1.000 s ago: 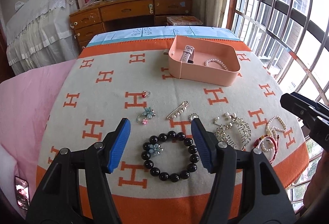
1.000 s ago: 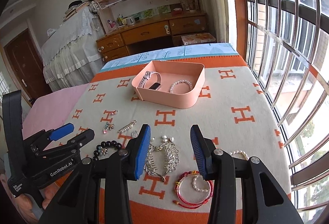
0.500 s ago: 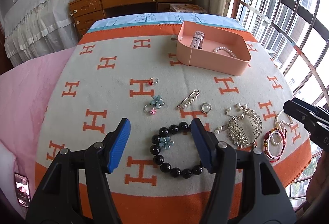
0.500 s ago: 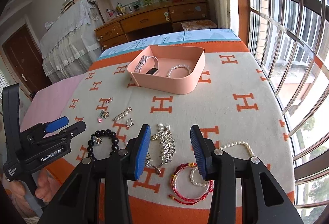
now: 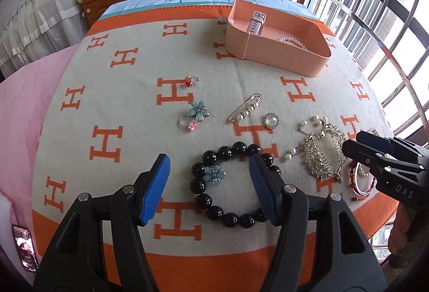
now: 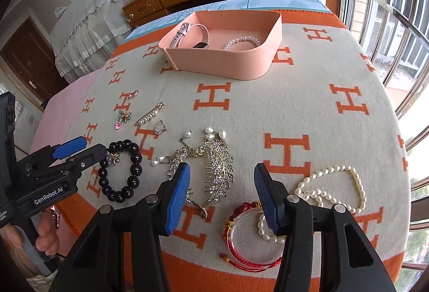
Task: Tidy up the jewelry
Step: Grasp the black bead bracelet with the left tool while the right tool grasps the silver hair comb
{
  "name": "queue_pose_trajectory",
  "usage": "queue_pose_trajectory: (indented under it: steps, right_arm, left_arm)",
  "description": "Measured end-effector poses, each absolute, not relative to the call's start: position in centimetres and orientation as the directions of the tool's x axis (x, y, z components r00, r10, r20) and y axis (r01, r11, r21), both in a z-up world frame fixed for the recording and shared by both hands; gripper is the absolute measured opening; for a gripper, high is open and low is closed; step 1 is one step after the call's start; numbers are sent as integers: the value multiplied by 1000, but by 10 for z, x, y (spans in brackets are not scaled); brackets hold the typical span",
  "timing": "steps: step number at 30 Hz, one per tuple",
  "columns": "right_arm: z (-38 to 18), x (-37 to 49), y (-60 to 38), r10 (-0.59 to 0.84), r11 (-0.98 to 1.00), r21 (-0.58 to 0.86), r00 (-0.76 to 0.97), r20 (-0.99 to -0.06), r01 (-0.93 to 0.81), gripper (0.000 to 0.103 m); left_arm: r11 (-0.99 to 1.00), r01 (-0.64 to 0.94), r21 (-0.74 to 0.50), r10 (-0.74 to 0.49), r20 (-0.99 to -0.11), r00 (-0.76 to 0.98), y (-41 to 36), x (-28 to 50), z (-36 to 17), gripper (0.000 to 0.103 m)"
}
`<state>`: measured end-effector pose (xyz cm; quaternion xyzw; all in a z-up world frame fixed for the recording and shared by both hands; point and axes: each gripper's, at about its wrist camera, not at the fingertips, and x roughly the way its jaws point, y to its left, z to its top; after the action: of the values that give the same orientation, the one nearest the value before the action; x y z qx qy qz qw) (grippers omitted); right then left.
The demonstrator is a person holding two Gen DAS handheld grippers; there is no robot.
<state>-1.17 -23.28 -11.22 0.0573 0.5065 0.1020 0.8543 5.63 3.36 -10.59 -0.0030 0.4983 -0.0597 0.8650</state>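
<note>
Black bead bracelet (image 5: 230,182) sits between spread left tool (image 5: 209,184) pads; lower, pinch one bead strand, carry to pink box (image 5: 278,53). Right tool (image 6: 222,195) released.

Black plastic tongs (image 5: 209,190), ribbed blue pads (image 5: 156,190), silver screws, white GenRobot.AI lettering
</note>
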Motion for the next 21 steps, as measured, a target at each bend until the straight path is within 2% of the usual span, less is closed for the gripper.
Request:
queue_pose_trajectory:
  steps: [7, 12, 16, 21]
  right_arm:
    - [-130, -4, -221, 212, 976, 165, 429, -878, -145, 50]
    - [-135, -2, -211, 157, 981, 87, 445, -882, -174, 41]
    - [-135, -2, -210, 151, 981, 77, 451, -879, -180, 27]
    - [-135, -5, -215, 171, 980, 100, 457, -873, -175, 26]
  left_arm:
    - [989, 129, -72, -124, -878, 463, 39, 55, -117, 59]
    - [987, 135, -87, -138, -891, 433, 41, 55, -125, 59]
    - [986, 130, -109, -154, -894, 420, 44, 55, -125, 59]
    - [984, 126, -130, -169, -908, 382, 48, 54, -131, 59]
